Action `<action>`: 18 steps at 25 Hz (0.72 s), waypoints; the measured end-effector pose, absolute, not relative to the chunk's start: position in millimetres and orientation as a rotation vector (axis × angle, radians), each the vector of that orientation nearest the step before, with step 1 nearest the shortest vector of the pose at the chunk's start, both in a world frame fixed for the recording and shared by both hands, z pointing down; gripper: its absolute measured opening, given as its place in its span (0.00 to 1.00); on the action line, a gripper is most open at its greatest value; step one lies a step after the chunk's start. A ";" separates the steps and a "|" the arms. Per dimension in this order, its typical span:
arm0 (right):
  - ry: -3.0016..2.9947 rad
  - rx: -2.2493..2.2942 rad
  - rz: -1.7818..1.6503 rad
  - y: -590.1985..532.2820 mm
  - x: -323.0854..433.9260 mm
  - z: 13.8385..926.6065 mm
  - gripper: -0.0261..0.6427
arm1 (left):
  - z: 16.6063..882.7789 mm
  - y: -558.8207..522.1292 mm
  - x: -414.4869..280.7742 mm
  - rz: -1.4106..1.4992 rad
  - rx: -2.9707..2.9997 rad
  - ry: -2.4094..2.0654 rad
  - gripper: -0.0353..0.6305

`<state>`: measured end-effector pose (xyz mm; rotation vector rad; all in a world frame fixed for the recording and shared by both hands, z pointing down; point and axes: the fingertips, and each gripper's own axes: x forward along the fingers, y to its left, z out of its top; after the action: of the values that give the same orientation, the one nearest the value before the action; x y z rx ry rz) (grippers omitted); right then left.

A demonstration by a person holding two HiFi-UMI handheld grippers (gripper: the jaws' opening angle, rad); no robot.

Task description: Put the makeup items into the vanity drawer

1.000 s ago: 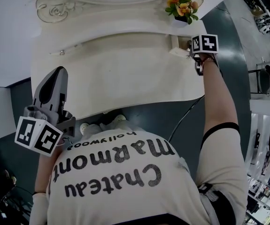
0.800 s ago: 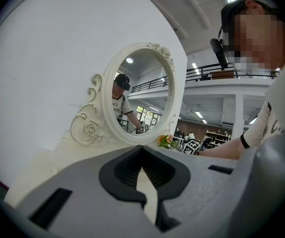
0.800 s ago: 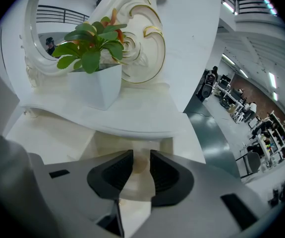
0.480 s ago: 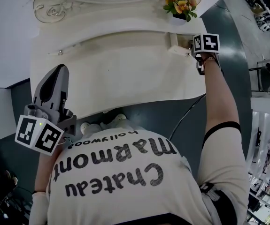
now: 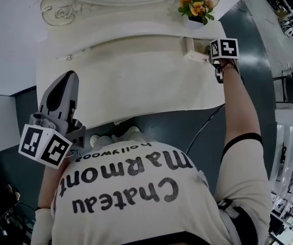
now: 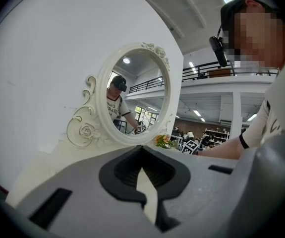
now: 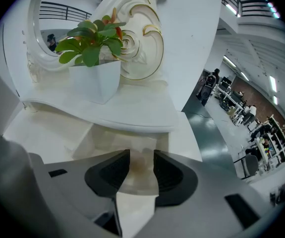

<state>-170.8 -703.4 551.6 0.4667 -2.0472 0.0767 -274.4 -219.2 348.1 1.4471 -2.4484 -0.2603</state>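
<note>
Cream vanity top (image 5: 136,80) | drawer (image 7: 93,141) open, white | makeup item (image 7: 141,163) tan, blurred

White wall (image 6: 33,58) behind, dark glossy floor (image 5: 253,29) — shelving racks (image 5: 289,198) at the right, strip lights (image 7: 273,83) overhead.

Left gripper (image 5: 69,78) level, jaws together, right gripper (image 7: 141,157) tilted down, jaws just opening (gripping nothing)

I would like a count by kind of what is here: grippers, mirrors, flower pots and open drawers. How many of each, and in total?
Grippers: 2, left gripper, right gripper
Mirror: 1
Flower pot: 1
Open drawer: 1
Total: 5
</note>
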 end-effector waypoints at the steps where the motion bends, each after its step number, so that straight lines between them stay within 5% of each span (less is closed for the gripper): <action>1: -2.050 0.468 0.074 -703.1 -171.0 551.7 0.29 | 346.7 -218.4 -273.5 -0.255 1.446 -2.453 0.06; 18: -2.518 0.596 0.737 -659.7 -106.1 450.5 0.28 | 329.0 -304.8 -236.8 -0.325 1.806 -2.239 0.06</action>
<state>-106.1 -659.7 450.5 0.5958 -2.5178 0.7365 -236.8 -304.8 329.0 1.8064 -2.2389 -0.3252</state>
